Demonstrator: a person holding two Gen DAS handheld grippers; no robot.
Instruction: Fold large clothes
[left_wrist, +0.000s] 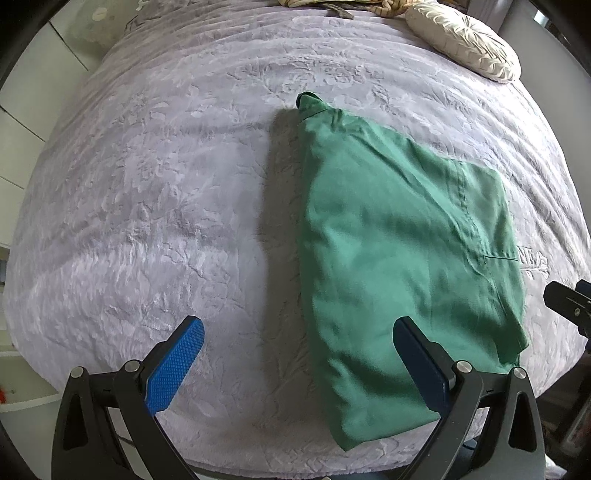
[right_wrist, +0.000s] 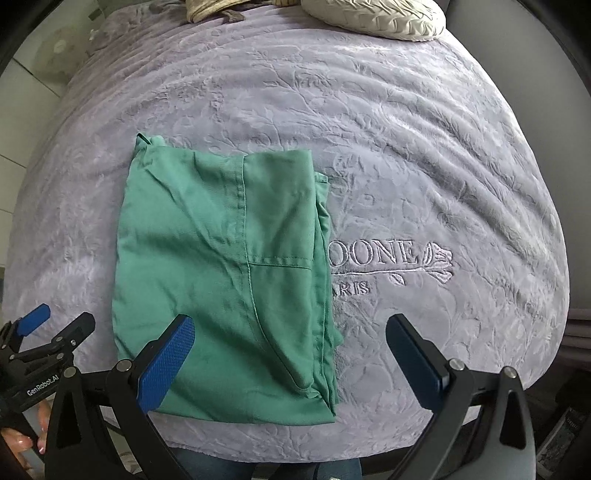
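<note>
A green garment (left_wrist: 399, 258) lies folded into a rough rectangle on the grey bedspread (left_wrist: 166, 203), near the bed's front edge. It also shows in the right wrist view (right_wrist: 221, 277), with a seam and pocket line on top. My left gripper (left_wrist: 299, 332) is open and empty, hovering above the garment's left front part. My right gripper (right_wrist: 290, 328) is open and empty above the garment's right front part. The left gripper's body shows at the lower left of the right wrist view (right_wrist: 44, 332).
A cream pillow (left_wrist: 461, 40) and a pile of striped cloth (left_wrist: 332, 5) lie at the far end of the bed. Embroidered lettering (right_wrist: 388, 258) marks the bedspread (right_wrist: 406, 147) right of the garment. White cabinets (left_wrist: 22, 129) stand to the left.
</note>
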